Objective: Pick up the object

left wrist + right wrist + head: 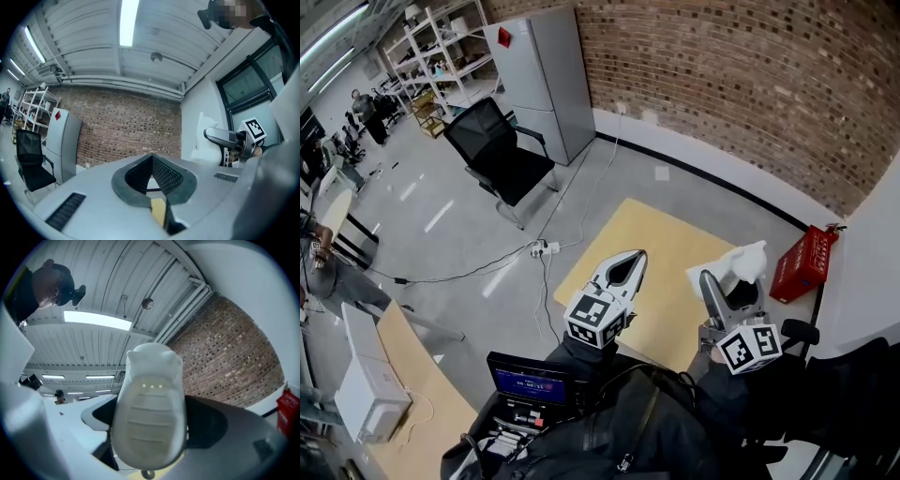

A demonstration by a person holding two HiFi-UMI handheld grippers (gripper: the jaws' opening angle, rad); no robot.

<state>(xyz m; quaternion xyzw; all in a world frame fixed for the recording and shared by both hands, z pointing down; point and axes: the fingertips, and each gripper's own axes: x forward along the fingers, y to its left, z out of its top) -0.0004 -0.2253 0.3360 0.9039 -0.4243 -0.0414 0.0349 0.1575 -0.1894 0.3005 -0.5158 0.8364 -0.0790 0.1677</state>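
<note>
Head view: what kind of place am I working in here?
Probably a workshop or lab in an industrial-style building: bare brick wall, open storage shelves in the far corner, and a power strip with cables trailing over the grey floor.

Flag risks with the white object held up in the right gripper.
The white object looks smooth and rounded and bulges past the right gripper; it might twist or slip. It seems held well above the yellow surface, so a slip likely means a long drop. The left gripper is shut and empty, no backup.
</note>
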